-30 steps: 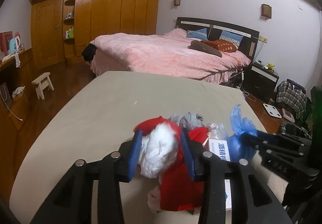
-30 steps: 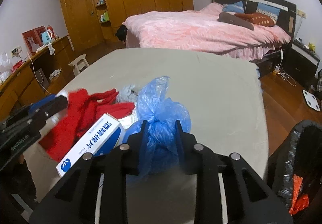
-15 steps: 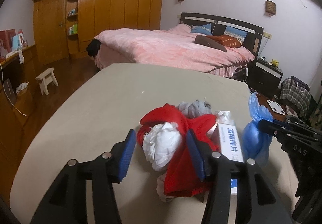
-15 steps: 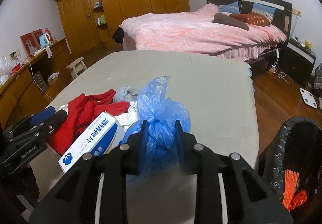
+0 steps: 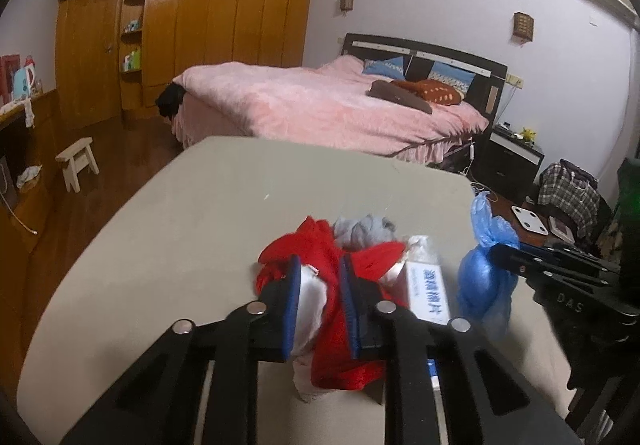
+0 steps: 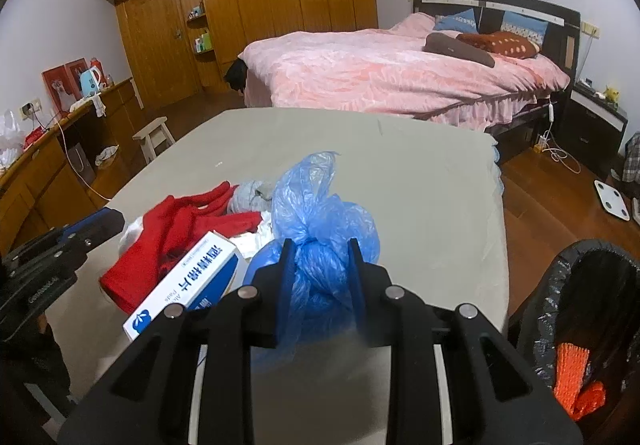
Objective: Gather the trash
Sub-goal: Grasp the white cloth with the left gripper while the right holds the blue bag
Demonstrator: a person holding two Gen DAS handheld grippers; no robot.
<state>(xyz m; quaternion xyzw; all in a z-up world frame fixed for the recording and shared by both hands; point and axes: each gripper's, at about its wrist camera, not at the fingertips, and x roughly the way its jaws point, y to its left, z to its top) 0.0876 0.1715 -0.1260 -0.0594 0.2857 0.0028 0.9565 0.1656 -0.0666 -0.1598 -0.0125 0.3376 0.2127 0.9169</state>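
A pile of trash lies on the beige table (image 5: 168,245): a red cloth (image 5: 344,361), a white wad (image 5: 310,305), a grey rag (image 5: 362,231) and a white-and-blue box (image 5: 428,291). My left gripper (image 5: 319,285) is closed on the white wad and a fold of the red cloth. My right gripper (image 6: 318,265) is shut on a knotted blue plastic bag (image 6: 320,213), held at the table's right side. The bag also shows in the left wrist view (image 5: 482,281). The box (image 6: 188,285) and red cloth (image 6: 176,229) lie left of it.
A black-lined trash bin (image 6: 576,309) with orange netting (image 6: 572,381) inside stands on the floor right of the table. A pink bed (image 6: 384,77) is beyond the table. A small stool (image 5: 78,161) and a wooden sideboard (image 6: 36,181) are on the left.
My left gripper opened, then closed on the white wad and red cloth. My right gripper kept hold of the blue bag and shifted right, so more of the bin shows.
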